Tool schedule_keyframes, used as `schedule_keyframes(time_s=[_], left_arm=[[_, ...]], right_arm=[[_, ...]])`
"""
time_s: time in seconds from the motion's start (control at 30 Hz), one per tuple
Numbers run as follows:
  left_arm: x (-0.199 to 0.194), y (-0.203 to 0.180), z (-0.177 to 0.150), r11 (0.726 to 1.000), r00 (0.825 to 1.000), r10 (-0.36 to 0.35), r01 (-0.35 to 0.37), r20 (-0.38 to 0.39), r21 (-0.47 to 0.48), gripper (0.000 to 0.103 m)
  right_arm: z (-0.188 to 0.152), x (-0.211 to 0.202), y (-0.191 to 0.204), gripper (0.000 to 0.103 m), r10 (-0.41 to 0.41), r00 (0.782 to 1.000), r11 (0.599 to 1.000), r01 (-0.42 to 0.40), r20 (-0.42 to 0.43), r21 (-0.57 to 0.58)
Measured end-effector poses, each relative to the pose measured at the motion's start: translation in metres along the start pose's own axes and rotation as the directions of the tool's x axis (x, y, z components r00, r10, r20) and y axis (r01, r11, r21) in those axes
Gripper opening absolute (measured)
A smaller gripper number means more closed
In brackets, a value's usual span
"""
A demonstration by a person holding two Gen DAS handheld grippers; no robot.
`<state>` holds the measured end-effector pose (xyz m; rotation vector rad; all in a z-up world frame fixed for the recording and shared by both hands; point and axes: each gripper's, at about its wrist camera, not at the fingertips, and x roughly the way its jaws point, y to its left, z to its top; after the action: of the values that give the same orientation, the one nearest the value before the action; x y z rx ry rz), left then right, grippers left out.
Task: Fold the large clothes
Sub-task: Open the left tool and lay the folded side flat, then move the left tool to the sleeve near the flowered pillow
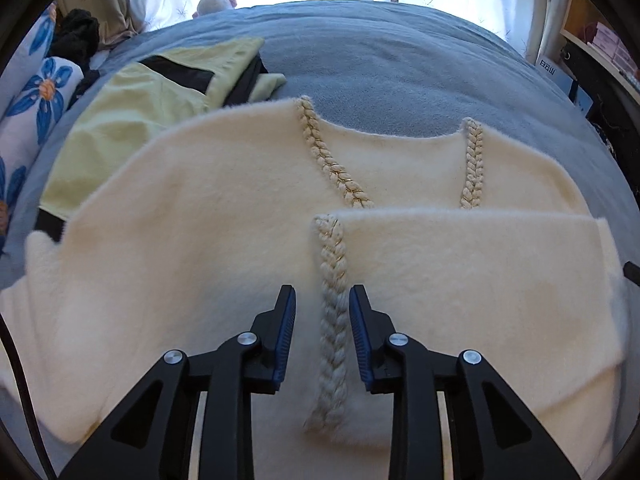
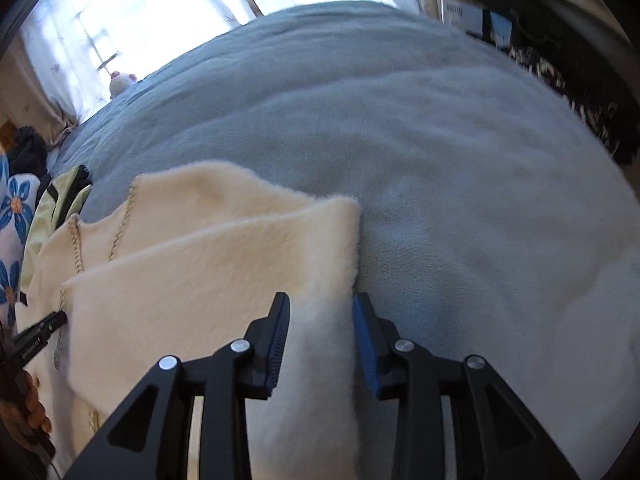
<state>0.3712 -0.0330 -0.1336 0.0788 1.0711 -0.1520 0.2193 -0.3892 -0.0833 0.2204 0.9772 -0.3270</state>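
A fluffy cream sweater (image 1: 192,248) with braided trim (image 1: 334,320) lies flat on the bed. Its right side is folded over the body as a panel (image 1: 472,280). My left gripper (image 1: 323,290) hovers over the panel's braided edge. Its jaws straddle the braid, and there is a gap on each side. In the right wrist view, the right gripper (image 2: 322,296) sits at the right edge of the cream sweater (image 2: 208,272). The fold lies between its parted jaws, and the pads are not pressing on it. At the left of that view, a hand (image 2: 28,412) holds the other gripper.
The grey-blue blanket (image 1: 400,72) stretches bare beyond the sweater. A yellow-green garment (image 1: 140,108) lies at its upper left, next to a blue-flowered pillow (image 1: 36,100) and dark clothes (image 1: 78,36). A plush toy (image 1: 216,0) sits by the window, and shelves (image 1: 600,40) stand at the right.
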Motion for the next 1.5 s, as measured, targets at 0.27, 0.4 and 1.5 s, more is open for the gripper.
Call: schedule_keyframes(time_s=[0.27,0.4,1.5], left_arm=[[-0.052,-0.039,-0.038,0.995,0.995,-0.057,0.050,0.087,0.088,0.056],[-0.043,-0.054,-0.052,0.992,0.990,-0.127,0.125,0.067,0.029,0.056],[-0.064,-0.037,-0.077,0.998,0.998,-0.063,0.063,0.019,0.030,0.061]], right_arm=[[-0.043,-0.026,0.076,0.044,0.161,0.986,0.976,-0.165,-0.045,-0.143],[-0.062,-0.020,0.104,0.044,0.188,0.982,0.966,-0.189,-0.019,-0.177],[-0.081,-0.053,0.022,0.036,0.121,0.990,0.992,-0.124,-0.078,-0.032]])
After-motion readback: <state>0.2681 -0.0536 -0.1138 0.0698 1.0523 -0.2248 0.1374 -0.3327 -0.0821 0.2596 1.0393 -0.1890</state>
